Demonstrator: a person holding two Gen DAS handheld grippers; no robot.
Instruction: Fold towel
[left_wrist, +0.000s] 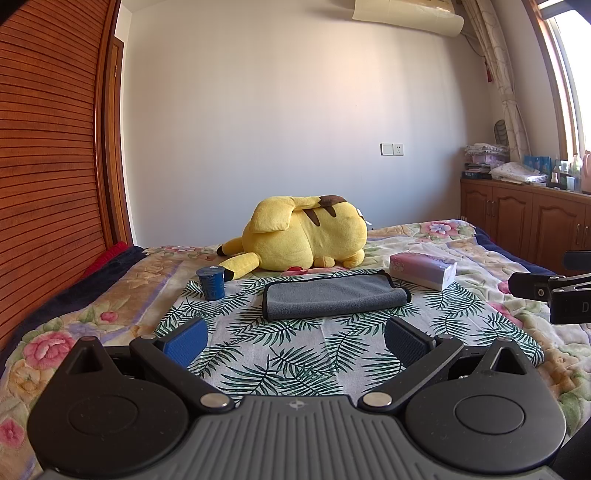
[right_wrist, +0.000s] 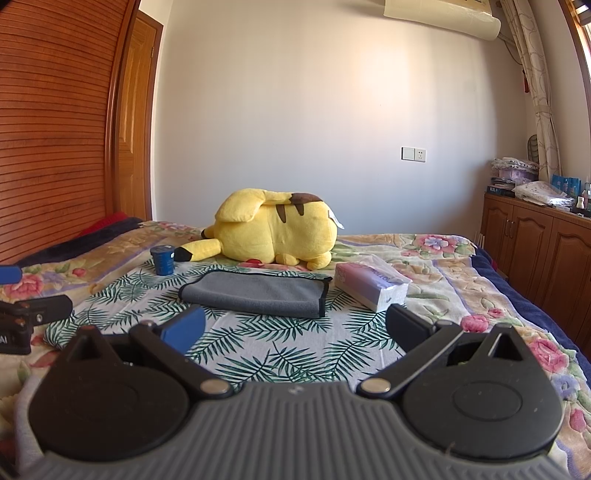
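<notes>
A grey towel with black trim lies folded flat on a palm-leaf cloth on the bed; it also shows in the right wrist view. My left gripper is open and empty, held above the cloth a short way in front of the towel. My right gripper is open and empty too, in front of the towel's near edge. Part of the right gripper shows at the right edge of the left wrist view, and part of the left gripper at the left edge of the right wrist view.
A yellow plush toy lies behind the towel. A blue cup stands left of the towel, a tissue pack right of it. A wooden wardrobe is on the left, wooden cabinets on the right.
</notes>
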